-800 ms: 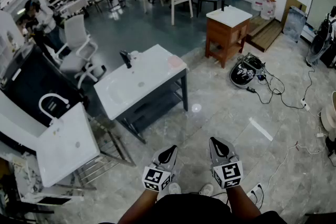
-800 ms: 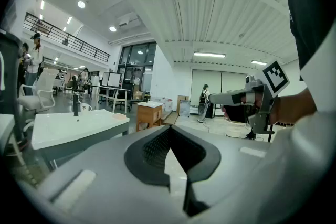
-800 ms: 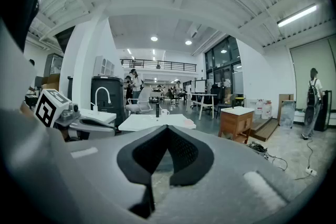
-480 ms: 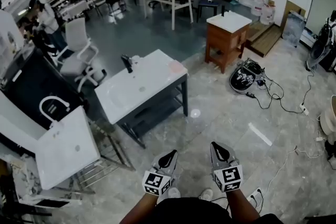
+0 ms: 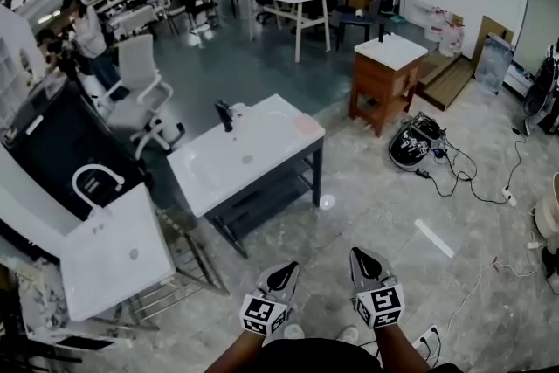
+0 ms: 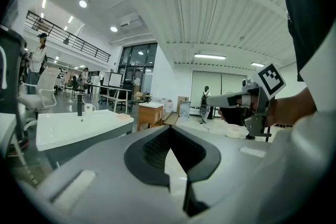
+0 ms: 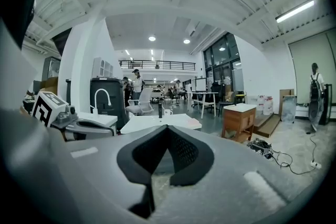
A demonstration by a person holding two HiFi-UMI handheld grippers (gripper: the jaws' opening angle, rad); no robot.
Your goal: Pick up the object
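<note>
Since the earlier frames the white tabletop (image 5: pixel 262 163) and everything round it have slid slightly down and to the right in the head view, and both claws sit a little lower at the bottom edge. This reads as the person shifting stance and gaze, not as a reach.

Left claw (image 5: pixel 283 271): jaws pressed together, nothing between them. Right claw (image 5: pixel 363 257): likewise pressed together and empty. Both are held side by side, close to the body, over bare floor (image 5: pixel 384 205).

Object to be picked up: not identifiable with certainty. The likely candidates, a pink item (image 5: pixel 307 124) near the tabletop's right end and a mug (image 5: pixel 239 110) just beside the dark faucet (image 5: pixel 225 114), lie well apart from both claws.

Assessment: the task is at the approach stage and no contact has been made. The person must close in on the tabletop and spread one claw before any grasp.
</note>
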